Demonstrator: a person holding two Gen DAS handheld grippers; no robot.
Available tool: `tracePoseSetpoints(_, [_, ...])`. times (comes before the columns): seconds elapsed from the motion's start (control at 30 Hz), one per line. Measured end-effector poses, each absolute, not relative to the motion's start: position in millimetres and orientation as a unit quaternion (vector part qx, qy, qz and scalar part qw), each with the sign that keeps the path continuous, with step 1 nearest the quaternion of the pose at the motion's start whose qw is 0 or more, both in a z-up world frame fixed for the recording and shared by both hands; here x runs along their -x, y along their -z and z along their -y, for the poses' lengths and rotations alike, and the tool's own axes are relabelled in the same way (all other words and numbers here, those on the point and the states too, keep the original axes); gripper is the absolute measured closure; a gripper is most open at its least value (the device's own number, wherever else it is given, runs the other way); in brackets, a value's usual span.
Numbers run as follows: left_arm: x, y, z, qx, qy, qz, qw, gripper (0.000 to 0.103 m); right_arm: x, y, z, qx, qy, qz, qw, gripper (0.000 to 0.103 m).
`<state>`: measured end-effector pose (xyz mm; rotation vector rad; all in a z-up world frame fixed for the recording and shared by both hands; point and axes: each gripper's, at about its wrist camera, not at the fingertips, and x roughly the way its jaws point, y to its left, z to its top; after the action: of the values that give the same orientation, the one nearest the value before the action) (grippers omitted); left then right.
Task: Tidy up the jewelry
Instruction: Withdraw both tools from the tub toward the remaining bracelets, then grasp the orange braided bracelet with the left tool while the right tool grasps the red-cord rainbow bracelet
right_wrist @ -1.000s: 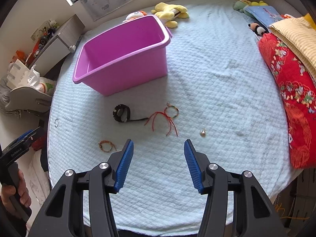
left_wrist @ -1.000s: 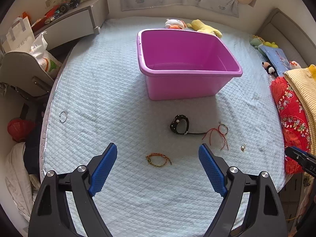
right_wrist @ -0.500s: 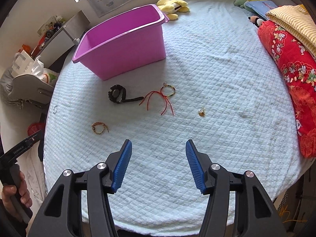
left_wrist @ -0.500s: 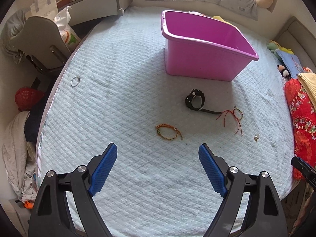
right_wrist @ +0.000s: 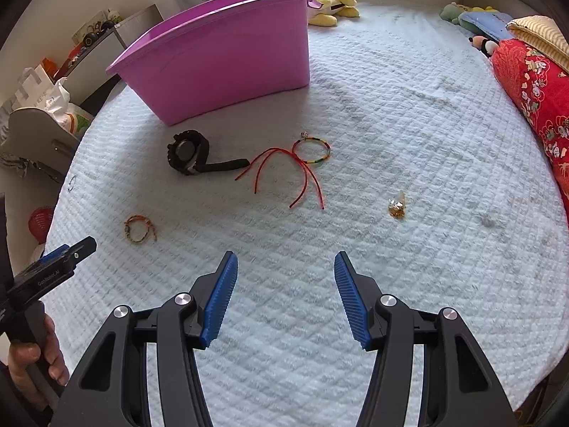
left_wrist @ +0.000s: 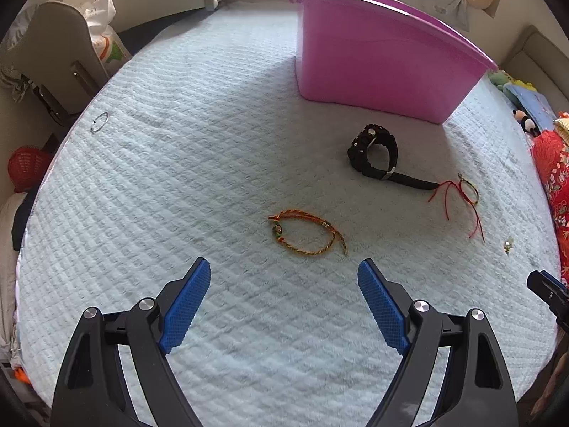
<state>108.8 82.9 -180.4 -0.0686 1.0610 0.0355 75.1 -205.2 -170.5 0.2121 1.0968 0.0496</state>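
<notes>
Jewelry lies on a pale blue quilted bed in front of a purple plastic tub. An orange braided bracelet rests just beyond my open left gripper, between the lines of its blue pads. A black watch, a red-string bracelet and a small gold ring lie farther right. My right gripper hovers open and empty, short of the red strings. A thin silver hoop sits near the bed's left edge.
Red patterned bedding and plush toys line the right and far sides. A chair, bags and a cabinet stand off the bed's left edge. A hand holds the left gripper's handle at the lower left of the right wrist view.
Both grippers have come down toward the bed; the jewelry and tub now look larger and closer. The orange bracelet now lies just ahead of the left pads.
</notes>
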Motion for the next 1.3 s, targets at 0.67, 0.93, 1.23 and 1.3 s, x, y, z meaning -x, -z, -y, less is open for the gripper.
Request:
tracePoseSetpoints(0.67, [-155.8, 255.9, -60.2, 0.012, -0.011, -0.495, 0.869, 0.02, -166.5, 241.9, 200.2, -0.076, 0.007, -0.504, 0.86, 0.049])
tracePoseSetpoints(0.93, [-167.0, 262.2, -52.0, 0.008, -0.008, -0.494, 0.87, 0.019, -192.1, 258.0, 206.6, -0.061, 0.018, -0.513, 0.856, 0.049])
tracePoseSetpoints(1.23, [-174.7, 269.6, -42.6, 0.006, -0.008, -0.492, 0.871, 0.015, -213.8, 270.7, 208.7, -0.047, 0.022, -0.509, 0.859, 0.049])
tracePoseSetpoints(1.3, [-173.9, 270.4, -42.6, 0.006, -0.008, -0.491, 0.871, 0.014, -218.4, 271.3, 209.0, -0.045, 0.022, -0.507, 0.86, 0.049])
